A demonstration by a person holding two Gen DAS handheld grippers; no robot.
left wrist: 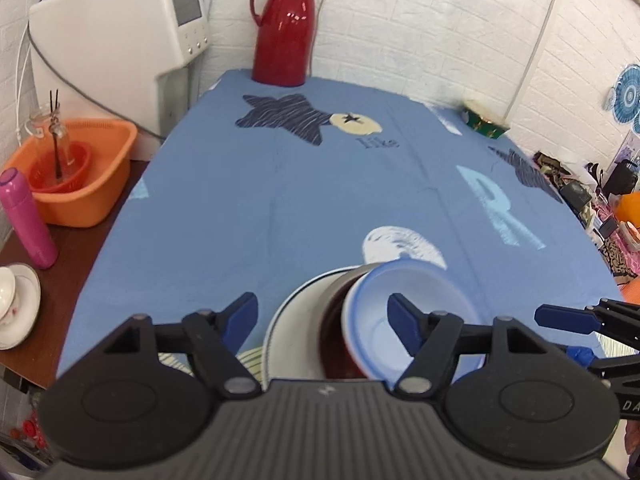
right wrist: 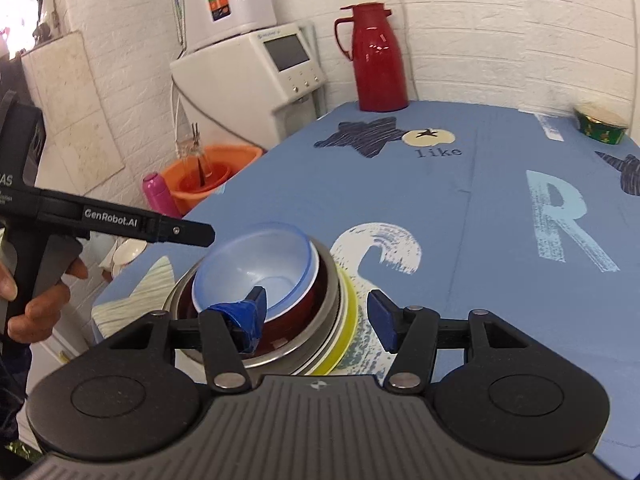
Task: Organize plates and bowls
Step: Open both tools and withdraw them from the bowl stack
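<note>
A nested stack stands on the blue tablecloth [left wrist: 280,200] at the near edge. On top is a light blue bowl [right wrist: 260,264], tilted, inside a dark red bowl [right wrist: 296,320]; under these are a steel bowl [right wrist: 334,284] and a yellow-rimmed plate [right wrist: 350,320]. The left wrist view shows the blue bowl [left wrist: 416,292], red bowl [left wrist: 340,344] and a white rim [left wrist: 292,332]. My left gripper [left wrist: 324,316] hangs open just above the stack. My right gripper [right wrist: 316,316] is open too, one finger over the red bowl, the other outside the plate.
A red thermos [left wrist: 284,28] stands at the table's far edge and a green tin [left wrist: 486,122] at the far right. Left of the table are a white appliance [left wrist: 120,40], an orange basin [left wrist: 80,172], a pink bottle [left wrist: 26,220] and a cup on a saucer [left wrist: 16,304].
</note>
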